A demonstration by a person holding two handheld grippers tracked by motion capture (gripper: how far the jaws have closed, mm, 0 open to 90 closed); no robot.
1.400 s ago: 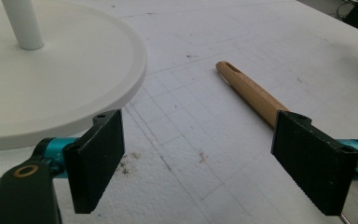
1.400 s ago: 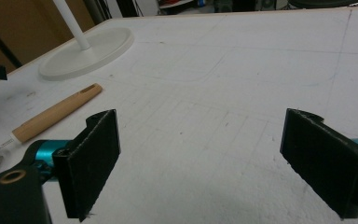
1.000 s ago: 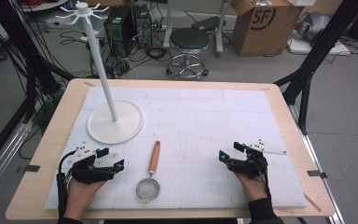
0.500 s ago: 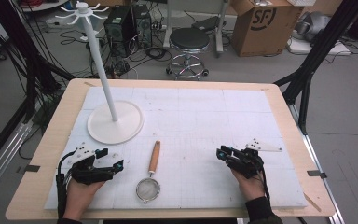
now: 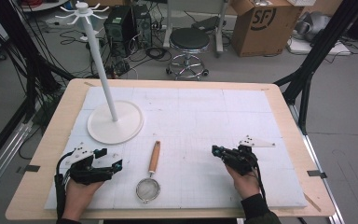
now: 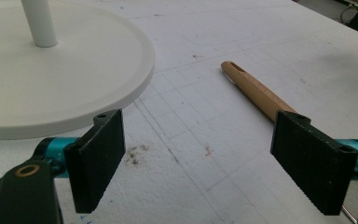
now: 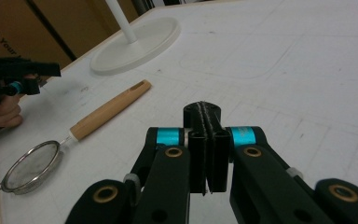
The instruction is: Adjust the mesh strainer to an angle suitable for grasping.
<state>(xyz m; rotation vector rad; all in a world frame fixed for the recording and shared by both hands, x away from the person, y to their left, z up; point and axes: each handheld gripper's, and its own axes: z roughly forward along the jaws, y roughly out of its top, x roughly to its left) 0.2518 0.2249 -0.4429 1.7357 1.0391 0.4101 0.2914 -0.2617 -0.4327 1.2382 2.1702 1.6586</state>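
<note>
Light wood bench, covered by a white gridded foam mat. On mat: white hook stand, round base at far left; wood-handled mesh strainer near front centre, handle pointing away, lying just beside the base, apart.

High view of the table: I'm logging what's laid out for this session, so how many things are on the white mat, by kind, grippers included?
Hook stand with round base: 1
Wooden-handled mesh strainer: 1
Handheld grippers: 2, the left gripper with jaws apart, the right gripper with jaws closed on nothing
Total: 4
</note>
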